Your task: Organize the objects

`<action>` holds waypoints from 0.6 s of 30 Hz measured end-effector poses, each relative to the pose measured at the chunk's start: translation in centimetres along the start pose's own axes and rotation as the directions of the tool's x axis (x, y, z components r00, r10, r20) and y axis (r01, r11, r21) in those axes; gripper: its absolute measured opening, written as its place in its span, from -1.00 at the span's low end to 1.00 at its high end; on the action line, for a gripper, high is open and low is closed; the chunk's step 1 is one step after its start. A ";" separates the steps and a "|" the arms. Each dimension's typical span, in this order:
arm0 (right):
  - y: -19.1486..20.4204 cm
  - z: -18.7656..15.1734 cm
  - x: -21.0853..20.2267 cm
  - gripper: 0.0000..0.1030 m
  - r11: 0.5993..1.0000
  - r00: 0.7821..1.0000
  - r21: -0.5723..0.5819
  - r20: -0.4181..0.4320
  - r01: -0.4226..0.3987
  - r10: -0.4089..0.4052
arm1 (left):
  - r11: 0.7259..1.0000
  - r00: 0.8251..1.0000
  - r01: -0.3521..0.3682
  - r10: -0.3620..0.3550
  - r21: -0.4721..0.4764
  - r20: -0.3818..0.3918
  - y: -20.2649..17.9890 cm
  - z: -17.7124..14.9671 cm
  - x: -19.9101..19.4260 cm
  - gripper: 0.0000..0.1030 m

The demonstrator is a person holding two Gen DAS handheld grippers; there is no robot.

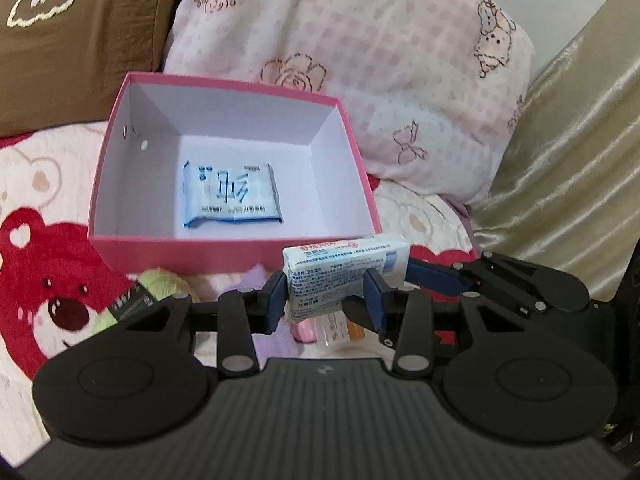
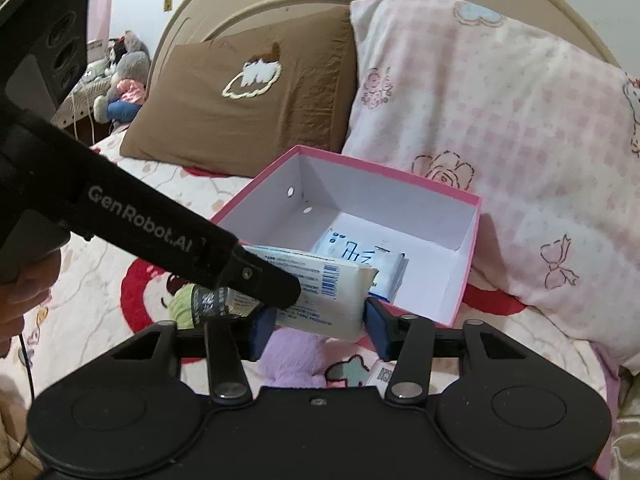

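Note:
A white tissue pack with blue print (image 1: 340, 264) hangs just in front of the pink box's near wall, held from two sides. My left gripper (image 1: 326, 304) is shut on its lower part. My right gripper (image 2: 320, 328) has its blue pads pressed against the same pack (image 2: 332, 300), and one of its fingers (image 1: 434, 278) reaches in from the right. The pink box (image 1: 236, 87) is open and white inside, with a second tissue pack (image 1: 230, 194) lying flat on its floor. The left gripper's black body (image 2: 160, 232) crosses the right wrist view from the left.
Behind the box (image 2: 474, 236) a brown pillow (image 2: 248, 112) and a pink checked pillow (image 2: 500, 120) lean on the headboard. A green plush (image 1: 160, 286) and a purple plush (image 2: 292, 360) lie on the bear-print bedspread under the grippers. A hand (image 2: 24, 300) shows at the left.

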State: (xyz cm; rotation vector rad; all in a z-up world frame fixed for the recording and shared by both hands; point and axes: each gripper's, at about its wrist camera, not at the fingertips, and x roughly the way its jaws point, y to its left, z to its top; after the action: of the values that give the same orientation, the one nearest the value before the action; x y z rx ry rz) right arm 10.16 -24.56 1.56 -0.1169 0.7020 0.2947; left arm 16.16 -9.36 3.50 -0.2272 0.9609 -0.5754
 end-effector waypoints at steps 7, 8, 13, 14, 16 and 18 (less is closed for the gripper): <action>-1.9 1.7 1.4 -0.20 0.999 1.000 0.026 -0.003 0.018 -0.018 | 1.000 1.000 -0.011 0.010 0.016 0.020 0.0 2.7 2.2 -0.24; -2.1 2.0 1.7 -0.21 0.999 1.000 0.020 -0.006 0.026 -0.026 | 1.000 1.000 -0.010 0.010 0.013 0.023 0.1 3.1 2.6 -0.23; -3.5 3.5 5.0 -0.21 0.998 0.995 -0.035 -0.077 0.061 -0.064 | 1.000 1.000 0.000 0.000 -0.012 0.004 0.9 5.6 6.6 -0.23; -3.8 3.7 5.9 -0.22 0.995 0.993 -0.066 -0.089 0.072 -0.078 | 1.000 1.000 -0.002 0.002 -0.030 -0.011 1.2 6.1 7.5 -0.23; -4.7 4.1 8.0 -0.22 0.992 0.987 -0.098 -0.131 0.079 -0.092 | 0.997 0.998 -0.022 0.018 -0.079 -0.053 1.8 6.8 9.3 -0.23; -5.3 4.4 9.6 -0.22 0.993 0.982 -0.100 -0.172 0.067 -0.084 | 0.996 0.998 -0.034 0.029 -0.087 -0.060 2.2 7.4 10.4 -0.22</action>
State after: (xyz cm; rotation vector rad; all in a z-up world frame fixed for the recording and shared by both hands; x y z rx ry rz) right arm 21.43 -26.54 -1.28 -0.2614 0.8569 0.2462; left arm 27.57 -13.82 -0.59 -0.2747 1.0465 -0.5134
